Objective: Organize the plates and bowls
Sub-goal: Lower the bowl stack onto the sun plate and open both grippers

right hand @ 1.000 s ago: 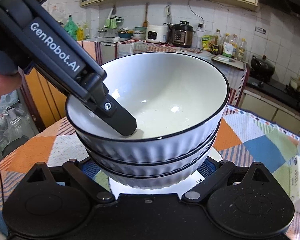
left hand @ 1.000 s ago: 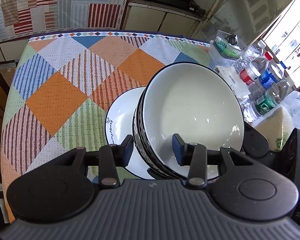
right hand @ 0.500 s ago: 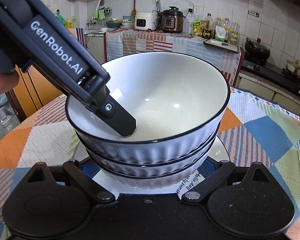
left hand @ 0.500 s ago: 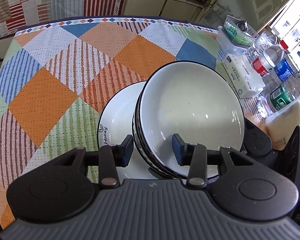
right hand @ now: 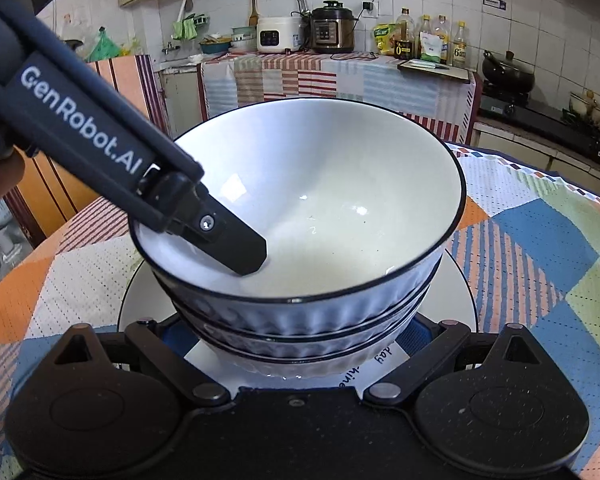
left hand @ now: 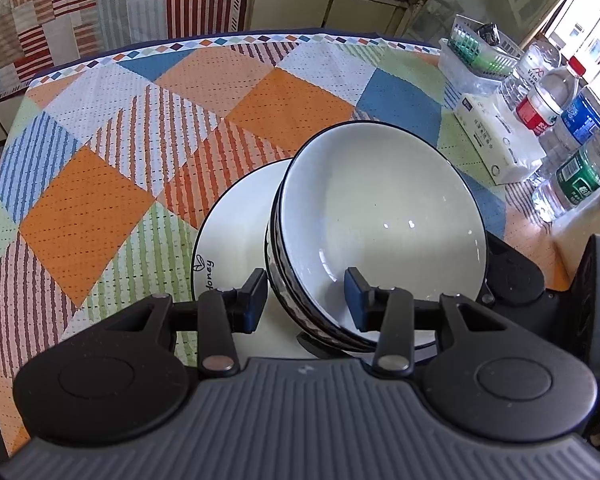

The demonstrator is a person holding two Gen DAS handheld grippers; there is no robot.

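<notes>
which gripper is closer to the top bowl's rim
Left. The left gripper straddles the rim of the top bowl, one finger inside and one outside. The right gripper sits lower, its fingers flanking the bottom bowl just above the plate.

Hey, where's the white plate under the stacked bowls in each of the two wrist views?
Left wrist: the white plate lies centre-left, showing left of the stacked bowls, with "Honey" lettering on its rim.
Right wrist: the plate is lower centre, ringing the bowl stack's base.
Shared landmark: the left gripper, one finger inside the top bowl.
</notes>
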